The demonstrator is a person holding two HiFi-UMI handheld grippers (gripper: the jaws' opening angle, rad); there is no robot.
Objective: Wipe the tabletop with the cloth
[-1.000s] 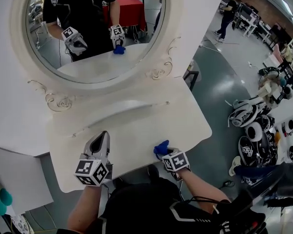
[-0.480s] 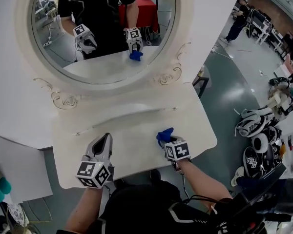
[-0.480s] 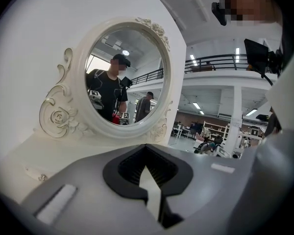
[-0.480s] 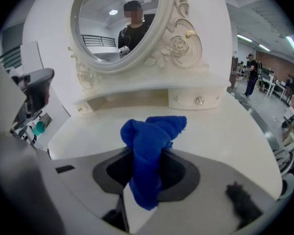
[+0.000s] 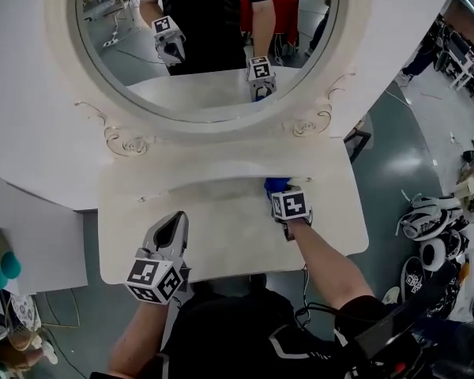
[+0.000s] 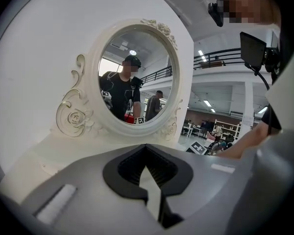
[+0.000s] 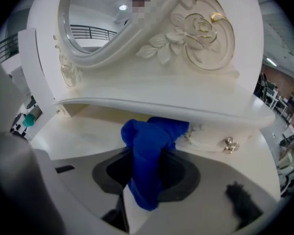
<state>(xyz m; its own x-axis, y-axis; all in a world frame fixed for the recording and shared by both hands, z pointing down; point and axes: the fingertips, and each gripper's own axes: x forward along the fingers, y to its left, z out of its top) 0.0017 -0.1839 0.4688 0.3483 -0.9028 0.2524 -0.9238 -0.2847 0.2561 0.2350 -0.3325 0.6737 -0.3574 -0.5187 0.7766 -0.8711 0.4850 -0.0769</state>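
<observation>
The tabletop (image 5: 221,235) is a cream vanity surface in front of the oval mirror (image 5: 209,38).

Right gripper (image 5: 280,191): positioned below the right half of the mirror, close to the raised ledge (image 5: 221,172) that runs under the mirror frame. Its jaws are clamped on the blue cloth (image 5: 275,184). In the right gripper view, the cloth (image 7: 148,146) stands bunched between the jaws of the right gripper (image 7: 144,182). Its upper fold is pushed forward beneath the overhang of the ledge (image 7: 186,109), at the back of the tabletop. A small metal knob (image 7: 229,144) is set under the ledge, just right of the cloth.

Left gripper (image 5: 172,229): positioned below the left half of the mirror, over the front part of the tabletop and well apart from the cloth. In the left gripper view, the jaws of the left gripper (image 6: 149,177) are together with nothing between them, and they point toward the mirror (image 6: 134,80).
</observation>
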